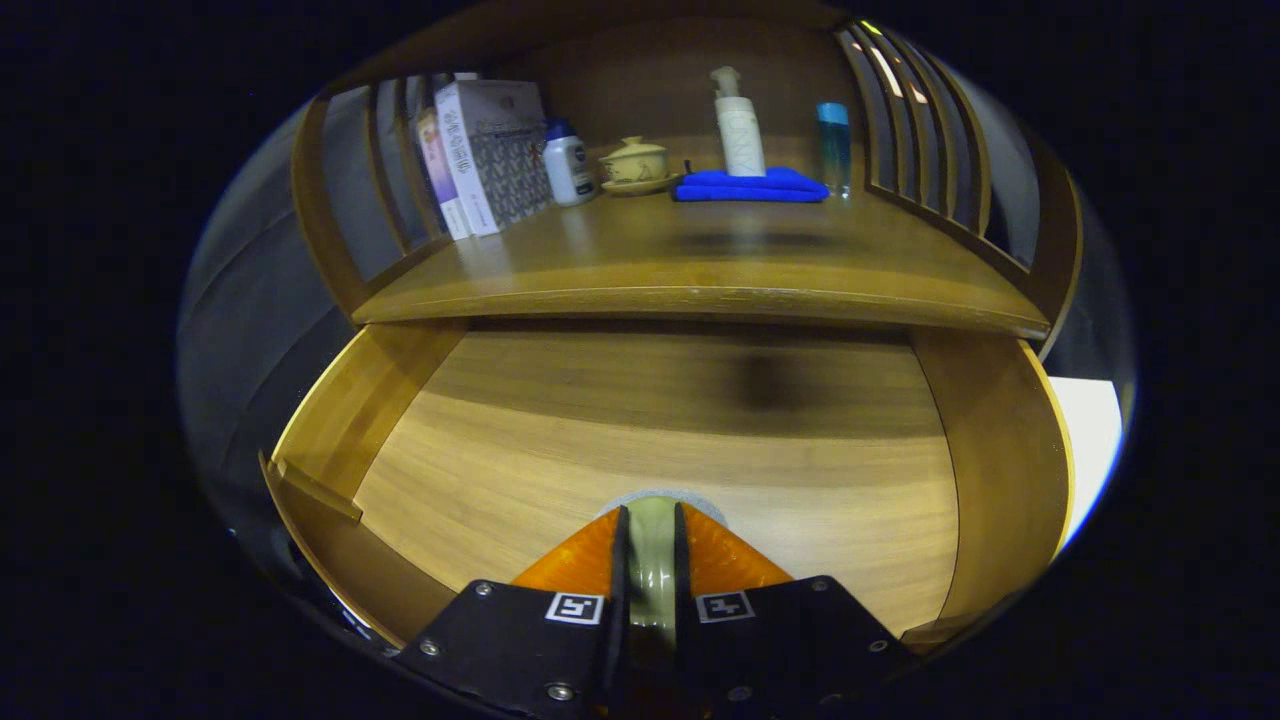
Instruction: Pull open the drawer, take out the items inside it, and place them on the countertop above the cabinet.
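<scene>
The wooden drawer (420, 400) stands pulled open below the countertop (700, 270), and its floor shows bare wood ahead of my fingers. My gripper (650, 545) hangs over the drawer's near part. Its orange fingers (575, 565) are closed tight on a narrow, glossy pale-olive object (650, 560) with a grey speckled rim at its far end. I cannot tell what kind of object it is; most of it is hidden between the fingers.
At the back of the countertop stand two upright boxes (490, 150), a white bottle with a blue cap (567, 165), a lidded yellow cup on a saucer (635, 165), a folded blue cloth (750, 186) with a white pump bottle (738, 125), and a blue tube (833, 140). Slatted side rails (930, 150) flank it.
</scene>
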A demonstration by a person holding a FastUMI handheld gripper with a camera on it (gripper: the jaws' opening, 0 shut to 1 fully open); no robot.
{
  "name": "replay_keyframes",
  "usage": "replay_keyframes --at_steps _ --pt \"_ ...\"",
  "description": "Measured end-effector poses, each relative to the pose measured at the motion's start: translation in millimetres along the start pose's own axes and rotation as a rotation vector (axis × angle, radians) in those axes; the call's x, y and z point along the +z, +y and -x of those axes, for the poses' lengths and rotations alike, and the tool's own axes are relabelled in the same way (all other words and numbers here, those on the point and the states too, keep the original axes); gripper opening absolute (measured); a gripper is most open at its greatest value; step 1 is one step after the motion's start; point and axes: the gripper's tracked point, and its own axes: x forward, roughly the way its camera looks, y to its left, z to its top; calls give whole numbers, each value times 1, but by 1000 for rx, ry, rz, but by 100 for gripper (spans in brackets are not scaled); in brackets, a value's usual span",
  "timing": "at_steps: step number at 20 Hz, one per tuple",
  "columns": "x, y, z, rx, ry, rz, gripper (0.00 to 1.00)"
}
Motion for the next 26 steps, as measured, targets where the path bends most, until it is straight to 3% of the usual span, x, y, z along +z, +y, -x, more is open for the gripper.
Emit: replay_keyframes --at_steps 15,26 --pt "85 20 58 19 -303 88 19" --pt "176 8 66 11 -404 -47 19"
